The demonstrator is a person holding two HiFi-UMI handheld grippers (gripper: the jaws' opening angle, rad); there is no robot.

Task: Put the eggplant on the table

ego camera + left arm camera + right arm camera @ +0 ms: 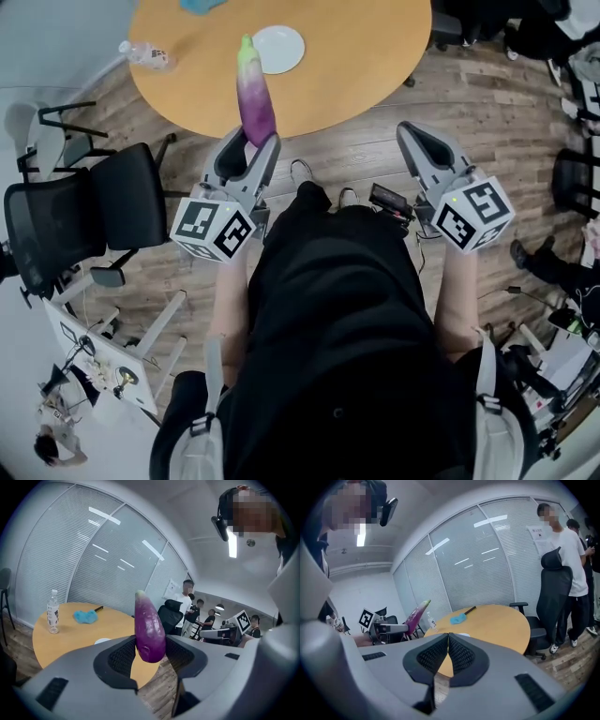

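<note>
My left gripper (246,150) is shut on the lower end of a purple eggplant (254,97). The eggplant stands up from the jaws, its green tip over the near edge of the round wooden table (356,66). The left gripper view shows the eggplant (149,627) pinched upright between the two pads. In the right gripper view the eggplant (416,614) appears at left, held out by the other gripper. My right gripper (420,142) hangs over the floor just short of the table, its jaws shut with nothing between them (447,652).
On the table lie a white plate (278,48), a water bottle (147,55) and a blue cloth (200,5). A black office chair (84,211) stands to my left. Several people stand beyond the table near another chair (553,590).
</note>
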